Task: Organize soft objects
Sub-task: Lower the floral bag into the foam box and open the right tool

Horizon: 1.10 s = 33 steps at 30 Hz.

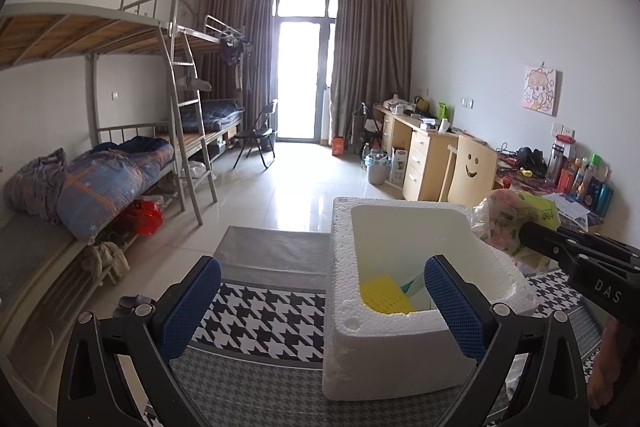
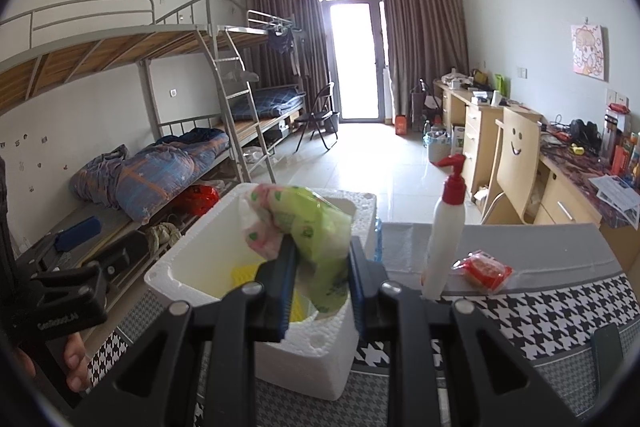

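Observation:
A white foam box (image 1: 400,303) (image 2: 200,267) stands on the houndstooth tablecloth (image 1: 264,319) (image 2: 560,303). Inside it lie a yellow ridged sponge (image 1: 384,295) (image 2: 244,273) and a pale item beside it. My left gripper (image 1: 320,303) stands wide open over the box's near left corner, with nothing between its blue pads. My right gripper (image 2: 322,263) is shut on a soft green and pink plastic pack (image 2: 304,227) (image 1: 516,223), holding it above the box's right side. In the left wrist view the right gripper's black body (image 1: 576,255) comes in from the right.
A white pump bottle with a red top (image 2: 444,227) and a small red packet (image 2: 484,269) stand on the grey cloth right of the box. Bunk beds (image 1: 120,163) line the left wall, desks (image 1: 424,155) and a smiley chair (image 1: 472,167) the right. A hand (image 2: 74,363) holds the left gripper.

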Tool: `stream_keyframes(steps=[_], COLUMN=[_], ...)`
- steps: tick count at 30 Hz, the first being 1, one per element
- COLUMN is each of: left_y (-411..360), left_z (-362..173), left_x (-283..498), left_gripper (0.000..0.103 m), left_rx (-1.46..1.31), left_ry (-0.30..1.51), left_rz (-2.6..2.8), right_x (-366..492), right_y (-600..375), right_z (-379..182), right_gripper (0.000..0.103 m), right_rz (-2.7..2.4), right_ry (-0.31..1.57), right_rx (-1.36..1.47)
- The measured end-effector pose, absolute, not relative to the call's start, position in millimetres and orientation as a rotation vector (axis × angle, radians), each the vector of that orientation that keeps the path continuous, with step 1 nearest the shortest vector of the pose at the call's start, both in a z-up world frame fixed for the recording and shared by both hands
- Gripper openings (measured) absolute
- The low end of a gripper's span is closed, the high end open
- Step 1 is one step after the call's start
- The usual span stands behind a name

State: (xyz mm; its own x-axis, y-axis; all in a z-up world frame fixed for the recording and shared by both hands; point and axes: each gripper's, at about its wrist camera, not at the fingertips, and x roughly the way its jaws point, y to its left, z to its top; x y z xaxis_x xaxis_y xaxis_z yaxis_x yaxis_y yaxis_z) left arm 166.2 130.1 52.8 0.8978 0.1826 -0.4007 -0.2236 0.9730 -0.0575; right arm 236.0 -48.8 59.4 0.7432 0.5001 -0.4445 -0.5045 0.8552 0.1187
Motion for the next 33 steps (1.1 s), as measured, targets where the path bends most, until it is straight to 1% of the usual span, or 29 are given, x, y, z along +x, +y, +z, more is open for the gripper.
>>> stream_keyframes(steps=[16,33], left_y=[137,144], left_z=[49,45], left_x=[151,135], left_gripper=[0.102,0.102], left_rx=[-0.098,-0.105], left_ry=[0.386,0.396], left_rz=[0.248,0.256], right_x=[246,259], right_y=[-31,-6], right_z=[59,53], right_gripper=[0.028,0.028], right_rz=[0.563,0.582], right_ry=[0.495,0.558], right_rx=[-0.025,-0.051])
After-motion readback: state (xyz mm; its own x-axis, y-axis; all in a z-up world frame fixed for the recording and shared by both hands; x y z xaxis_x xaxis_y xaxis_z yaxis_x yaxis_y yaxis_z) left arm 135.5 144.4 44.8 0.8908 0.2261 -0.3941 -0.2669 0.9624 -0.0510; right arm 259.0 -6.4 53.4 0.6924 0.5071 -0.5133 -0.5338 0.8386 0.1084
